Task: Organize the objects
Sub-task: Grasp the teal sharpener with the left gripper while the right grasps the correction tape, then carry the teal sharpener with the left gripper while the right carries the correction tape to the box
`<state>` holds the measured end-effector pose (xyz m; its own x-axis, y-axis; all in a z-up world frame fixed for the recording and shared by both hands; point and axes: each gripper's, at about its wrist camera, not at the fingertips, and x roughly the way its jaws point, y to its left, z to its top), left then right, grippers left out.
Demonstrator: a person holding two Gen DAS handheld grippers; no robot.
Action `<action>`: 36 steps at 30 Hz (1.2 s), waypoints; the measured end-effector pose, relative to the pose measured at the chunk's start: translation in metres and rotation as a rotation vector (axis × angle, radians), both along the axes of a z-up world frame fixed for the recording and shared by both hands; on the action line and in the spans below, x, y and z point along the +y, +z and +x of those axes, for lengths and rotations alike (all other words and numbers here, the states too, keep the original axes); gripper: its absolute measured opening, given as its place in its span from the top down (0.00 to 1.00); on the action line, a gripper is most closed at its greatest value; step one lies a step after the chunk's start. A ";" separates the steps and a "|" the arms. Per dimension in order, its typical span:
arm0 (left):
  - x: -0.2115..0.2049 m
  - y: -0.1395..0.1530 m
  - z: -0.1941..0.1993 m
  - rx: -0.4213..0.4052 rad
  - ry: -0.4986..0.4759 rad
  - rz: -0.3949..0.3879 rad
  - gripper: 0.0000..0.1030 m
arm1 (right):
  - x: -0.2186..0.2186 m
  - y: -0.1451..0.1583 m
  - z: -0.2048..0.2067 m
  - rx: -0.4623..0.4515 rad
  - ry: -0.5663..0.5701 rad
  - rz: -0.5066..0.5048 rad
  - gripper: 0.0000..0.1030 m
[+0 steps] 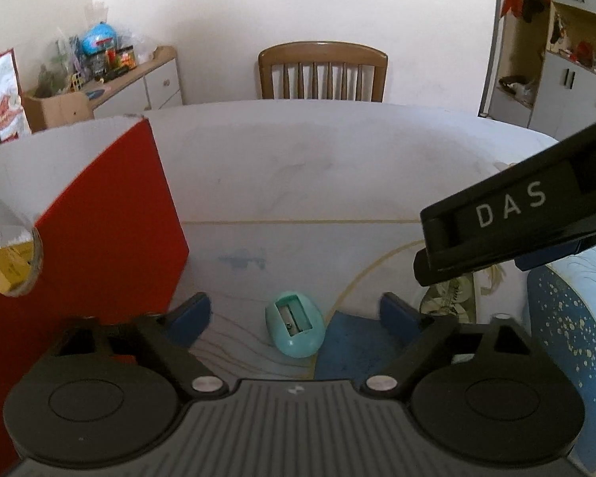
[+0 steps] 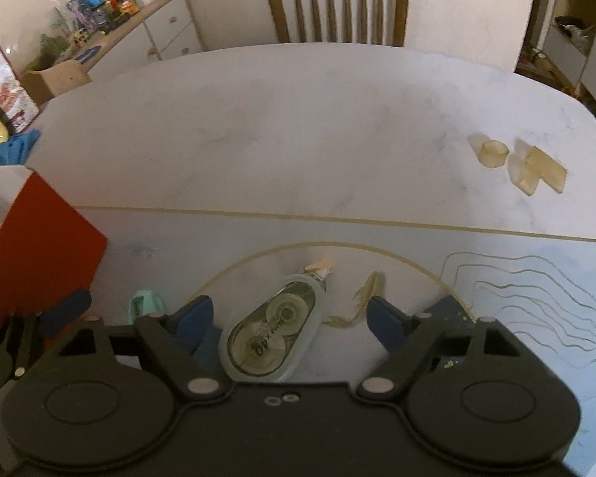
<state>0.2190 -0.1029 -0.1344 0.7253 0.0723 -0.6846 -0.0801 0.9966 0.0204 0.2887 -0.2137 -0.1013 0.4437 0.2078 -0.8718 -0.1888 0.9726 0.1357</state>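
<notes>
A teal egg-shaped pencil sharpener (image 1: pixel 296 325) lies on the table between the blue fingers of my left gripper (image 1: pixel 296 314), which is open around it without touching. In the right wrist view the sharpener (image 2: pixel 144 305) shows at the left. A clear correction tape dispenser (image 2: pixel 272 332) lies between the fingers of my right gripper (image 2: pixel 290 318), which is open and low over it. A red and white box (image 1: pixel 99 214) stands to the left, with a round cut-out in its side; it also shows in the right wrist view (image 2: pixel 35 246). The right gripper's body (image 1: pixel 516 206) crosses the left wrist view.
The white table (image 2: pixel 298 139) carries a patterned mat (image 2: pixel 536 278) at the right. Several yellowish clear plastic pieces (image 2: pixel 516 163) lie at the far right. A wooden chair (image 2: pixel 337 4) stands behind the table. A cluttered sideboard (image 2: pixel 139 16) stands far left.
</notes>
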 end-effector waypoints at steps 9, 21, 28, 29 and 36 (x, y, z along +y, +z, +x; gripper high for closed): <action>0.012 -0.009 0.001 0.009 0.028 -0.026 0.42 | 0.016 -0.014 0.002 0.045 -0.031 -0.072 0.27; 0.017 -0.008 -0.002 -0.012 0.022 -0.040 0.69 | 0.027 -0.015 0.002 0.062 -0.060 -0.083 0.44; 0.022 -0.008 -0.003 -0.010 0.023 -0.058 0.69 | 0.016 -0.014 -0.005 0.056 -0.078 -0.046 0.46; 0.022 -0.007 -0.004 -0.013 0.024 -0.056 0.69 | 0.014 -0.013 -0.007 0.054 -0.081 -0.046 0.46; 0.021 0.009 -0.019 -0.026 -0.001 -0.086 0.69 | -0.001 0.007 -0.021 0.025 -0.068 -0.020 0.46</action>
